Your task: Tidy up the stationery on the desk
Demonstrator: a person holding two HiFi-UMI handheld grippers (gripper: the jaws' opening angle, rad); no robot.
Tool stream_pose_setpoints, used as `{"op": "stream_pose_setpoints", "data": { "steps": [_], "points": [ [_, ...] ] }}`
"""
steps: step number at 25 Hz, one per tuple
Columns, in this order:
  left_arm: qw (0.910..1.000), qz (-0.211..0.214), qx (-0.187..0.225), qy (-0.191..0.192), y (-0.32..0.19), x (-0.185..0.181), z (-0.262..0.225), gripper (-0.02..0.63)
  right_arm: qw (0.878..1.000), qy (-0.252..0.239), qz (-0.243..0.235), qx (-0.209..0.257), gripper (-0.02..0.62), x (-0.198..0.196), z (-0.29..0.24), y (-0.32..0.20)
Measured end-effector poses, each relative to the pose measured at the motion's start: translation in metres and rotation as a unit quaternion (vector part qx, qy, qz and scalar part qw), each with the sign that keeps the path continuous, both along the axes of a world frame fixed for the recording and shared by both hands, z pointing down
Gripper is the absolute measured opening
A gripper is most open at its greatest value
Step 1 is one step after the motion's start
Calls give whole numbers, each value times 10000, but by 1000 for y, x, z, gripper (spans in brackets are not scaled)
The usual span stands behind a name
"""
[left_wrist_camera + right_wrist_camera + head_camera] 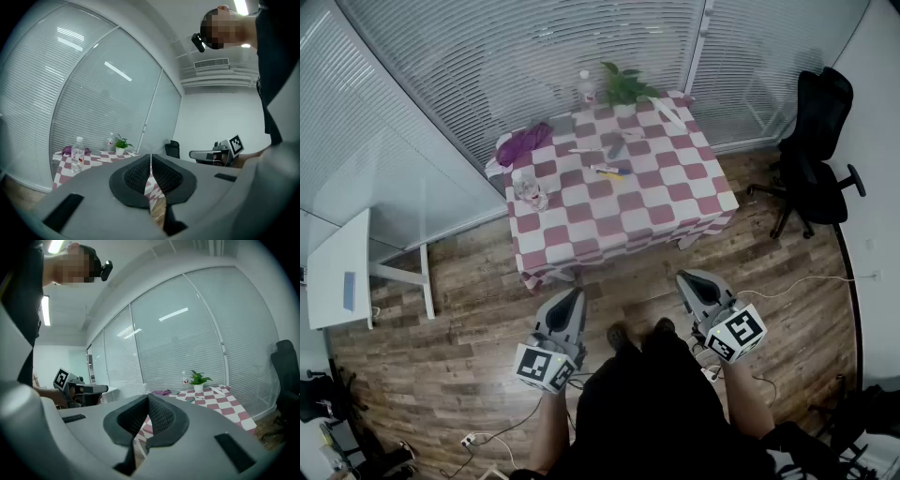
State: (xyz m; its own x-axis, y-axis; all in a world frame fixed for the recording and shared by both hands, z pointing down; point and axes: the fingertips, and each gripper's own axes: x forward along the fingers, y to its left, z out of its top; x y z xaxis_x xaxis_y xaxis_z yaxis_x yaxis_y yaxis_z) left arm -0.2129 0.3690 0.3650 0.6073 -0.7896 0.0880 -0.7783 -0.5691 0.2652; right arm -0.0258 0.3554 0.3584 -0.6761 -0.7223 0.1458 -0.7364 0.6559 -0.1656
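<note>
The desk (675, 202) wears a red-and-white checked cloth and stands well ahead of me. On it lie a yellow and a blue pen (610, 172), a dark marker (616, 148), a white pen (581, 150) and a long white object (670, 114). A purple pouch (523, 143) sits at the desk's far left corner. My left gripper (574, 293) and right gripper (685, 277) hover low over the floor, short of the desk, both shut and empty. The left gripper (151, 161) and the right gripper (149, 400) each show pads pressed together in their own views.
A clear bottle (528, 187) stands near the desk's left edge, another bottle (585, 86) and a potted plant (623, 84) at the back. A black office chair (816, 150) is on the right, a white side table (342, 272) on the left. Cables (797, 284) cross the wooden floor.
</note>
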Motion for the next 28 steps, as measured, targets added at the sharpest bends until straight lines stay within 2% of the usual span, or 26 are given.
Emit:
{"op": "stream_pose_setpoints", "data": {
  "steps": [9,18,23,28],
  "points": [
    [9998,-170,-58,44,18,-13,-5,40,10000,0,-42,36,21,-11,-5,13],
    [9996,-181,-167,-111,19,-21,4,40,9998,-20,110,-144,21,-17,10,11],
    [9997,-22,-256,-29,9,-6,10,40,9991,-61,310,-269,21,-2,17,1],
    [9995,137,-269,-97,-18,11,10,40,9992,-60,287,-273,21,6,21,-27]
  ]
}}
